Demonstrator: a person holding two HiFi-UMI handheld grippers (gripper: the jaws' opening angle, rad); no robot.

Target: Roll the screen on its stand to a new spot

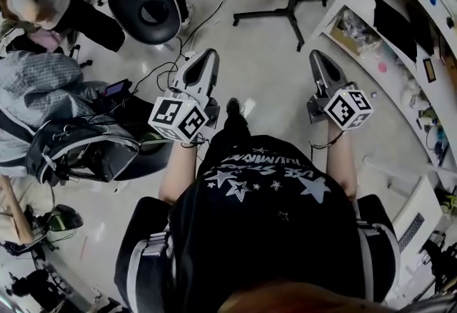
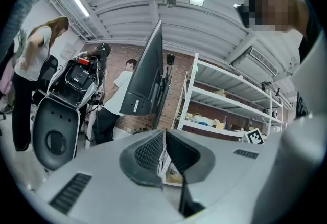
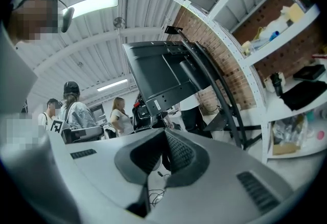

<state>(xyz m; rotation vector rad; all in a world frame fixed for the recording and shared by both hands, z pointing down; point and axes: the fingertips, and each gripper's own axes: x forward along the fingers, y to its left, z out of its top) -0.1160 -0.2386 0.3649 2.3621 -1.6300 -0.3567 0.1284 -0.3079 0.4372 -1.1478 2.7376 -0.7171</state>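
One large dark screen (image 3: 158,72) up on a black stand (image 3: 220,96), back panel and mounting bracket turned toward the right gripper view, nearly edge-on in the left gripper view. Set on the pale floor (image 1: 264,65) ahead, just beside the tall white shelves (image 1: 355,1) and well apart from both grippers (only the stand's spread feet (image 1: 285,16) caught in the head view). Off to the left, a black chair (image 1: 148,11) with a round hole in its seat. Closer in, left gripper (image 1: 208,54) pointing roughly level toward the screen, jaws pressed together with nothing between them. Right gripper (image 1: 315,55) alongside, well apart from the left, likewise closed and empty, aimed at the stand. Smallest of all, left marker cube (image 1: 178,117) and right marker cube (image 1: 349,108), each riding just behind its jaws.
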